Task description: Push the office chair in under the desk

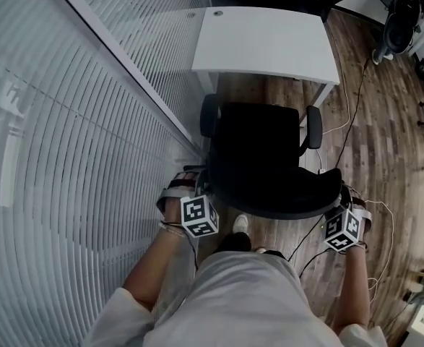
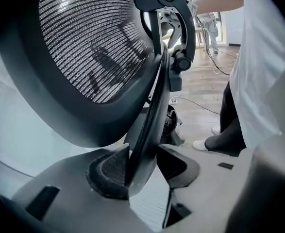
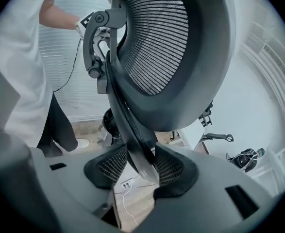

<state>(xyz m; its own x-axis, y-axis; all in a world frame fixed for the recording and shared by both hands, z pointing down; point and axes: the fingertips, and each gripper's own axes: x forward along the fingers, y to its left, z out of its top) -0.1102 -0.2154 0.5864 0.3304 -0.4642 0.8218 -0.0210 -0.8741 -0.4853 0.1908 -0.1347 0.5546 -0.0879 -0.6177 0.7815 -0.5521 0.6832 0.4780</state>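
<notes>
I hold the office chair (image 1: 258, 150) by its backrest: the left hand-held gripper (image 2: 142, 165) and right hand-held gripper (image 3: 138, 168) each pinch the hard, curved black rim around the springy mesh (image 2: 93, 42). The chair faces the flat white desk (image 1: 266, 42), seat apparently not yet under. Pushing evenly on both sides should roll it straight.

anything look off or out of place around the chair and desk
Nothing spilled or broken. The office chair stands out from the white desk, not tucked under, and loose cables trail across the wood floor on its right.
</notes>
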